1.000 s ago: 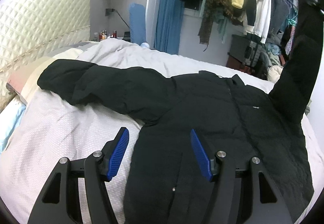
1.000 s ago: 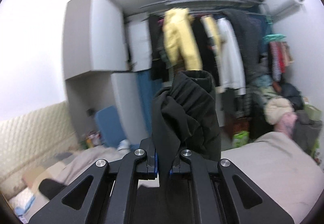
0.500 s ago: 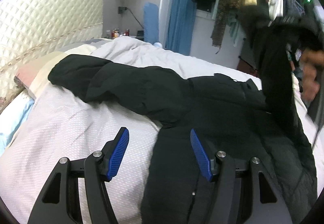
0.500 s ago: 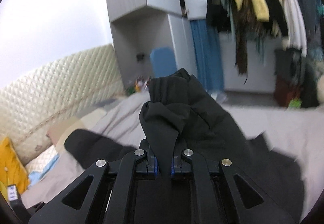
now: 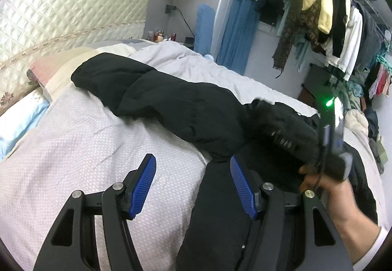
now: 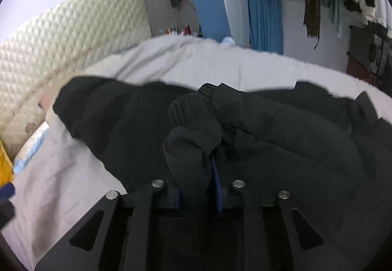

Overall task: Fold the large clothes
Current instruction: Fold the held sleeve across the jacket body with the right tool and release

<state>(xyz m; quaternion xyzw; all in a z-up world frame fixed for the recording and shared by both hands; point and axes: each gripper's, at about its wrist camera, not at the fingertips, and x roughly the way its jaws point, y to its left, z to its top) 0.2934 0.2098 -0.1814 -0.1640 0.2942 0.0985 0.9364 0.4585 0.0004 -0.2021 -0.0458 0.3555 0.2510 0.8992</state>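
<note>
Black jacket point(image 5: 196, 111) lies spread on the bed point(image 5: 73, 160). My right gripper point(image 6: 196, 173) is clamped on 1 sleeve cuff point(image 6: 193, 138), low over the jacket body. My left gripper point(image 5: 193, 180) hovers with its jaws spread, empty, at the jacket's side edge.

Risk: the thick cuff could slide out of the pinch, or the sleeve could bunch rather than lie flat.

1 s ago the sleeve was raised high; now it is down across the torso.
</note>
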